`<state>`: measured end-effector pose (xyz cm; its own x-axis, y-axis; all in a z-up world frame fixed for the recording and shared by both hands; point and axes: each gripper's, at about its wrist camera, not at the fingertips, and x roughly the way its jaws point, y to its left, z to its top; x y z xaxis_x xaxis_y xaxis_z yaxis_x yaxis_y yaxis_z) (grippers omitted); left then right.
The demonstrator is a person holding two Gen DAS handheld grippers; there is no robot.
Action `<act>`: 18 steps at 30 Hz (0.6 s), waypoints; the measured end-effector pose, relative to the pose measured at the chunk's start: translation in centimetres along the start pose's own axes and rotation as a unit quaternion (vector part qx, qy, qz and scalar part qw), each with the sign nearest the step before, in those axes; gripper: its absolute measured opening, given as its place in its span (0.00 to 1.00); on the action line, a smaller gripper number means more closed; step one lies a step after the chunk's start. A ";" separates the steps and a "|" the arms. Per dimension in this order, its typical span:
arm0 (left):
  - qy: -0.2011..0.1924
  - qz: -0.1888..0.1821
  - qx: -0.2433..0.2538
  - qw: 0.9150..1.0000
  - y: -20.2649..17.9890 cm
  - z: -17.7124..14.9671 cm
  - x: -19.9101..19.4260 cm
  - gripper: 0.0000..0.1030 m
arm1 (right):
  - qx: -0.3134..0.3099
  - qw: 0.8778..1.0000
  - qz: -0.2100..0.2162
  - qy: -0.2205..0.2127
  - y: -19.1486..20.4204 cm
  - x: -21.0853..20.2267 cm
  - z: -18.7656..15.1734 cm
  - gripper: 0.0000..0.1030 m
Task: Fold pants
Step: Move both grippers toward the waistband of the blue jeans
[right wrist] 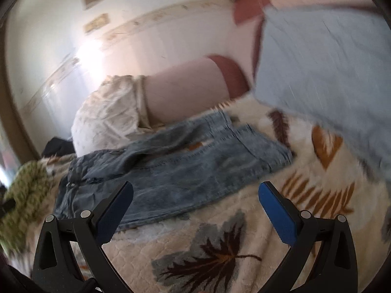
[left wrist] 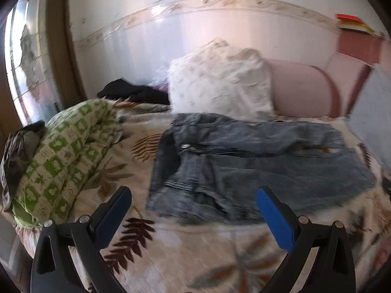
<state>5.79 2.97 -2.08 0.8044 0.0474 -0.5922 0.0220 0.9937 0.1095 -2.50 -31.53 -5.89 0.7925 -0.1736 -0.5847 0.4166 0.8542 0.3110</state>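
The blue jeans [left wrist: 256, 163] are lying crumpled mid-frame on the leaf-print bedspread [left wrist: 195, 256], motion blur smearing their hems; the left gripper [left wrist: 193, 195] and right gripper [right wrist: 195, 190] are both gaping wide, gripping nothing, bases cut off below.

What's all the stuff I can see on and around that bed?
jeans: one, faded blue, spread on the bedspread
bedspread: one, cream with leaf print, covers the bed
white pillow: one, upright beyond the jeans
green-patterned pillow: one, bed's left edge
dark garment: one, black, far left of the bed
headboard: one, pink
pale blue cushion: one, right side
left gripper: one, black with blue pads, open
right gripper: one, same, open
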 end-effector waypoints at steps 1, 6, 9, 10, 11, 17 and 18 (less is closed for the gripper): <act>0.001 0.006 -0.003 1.000 0.5 0.2 1.0 1.00 | 0.017 1.000 -0.002 0.009 -0.6 0.6 0.1 1.00; 0.013 0.028 -0.012 0.999 2.2 1.4 5.5 1.00 | 0.041 0.998 -0.017 0.043 -1.4 2.5 0.6 1.00; 0.015 0.038 -0.021 0.999 3.2 2.2 8.0 1.00 | 0.050 0.997 -0.003 0.062 -1.6 4.0 1.3 1.00; 0.015 0.041 -0.025 0.999 3.5 2.3 8.7 1.00 | 0.048 0.997 0.000 0.067 -1.6 4.7 1.7 1.00; 0.018 0.046 -0.028 0.998 3.9 2.3 9.4 1.00 | 0.044 0.997 0.002 0.068 -1.6 5.2 2.0 1.00; 0.050 0.080 -0.023 0.995 6.1 0.5 13.8 1.00 | 0.000 0.996 0.015 0.089 0.2 9.1 2.7 1.00; 0.055 0.082 -0.021 0.995 6.3 0.4 14.5 1.00 | -0.006 0.995 0.021 0.099 0.6 9.7 2.3 1.00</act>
<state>17.80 9.90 -9.65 0.7249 0.2187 -0.6532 -0.1320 0.9748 0.1798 6.45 -33.88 -9.62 0.7058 -0.0381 -0.7074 0.3783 0.8646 0.3308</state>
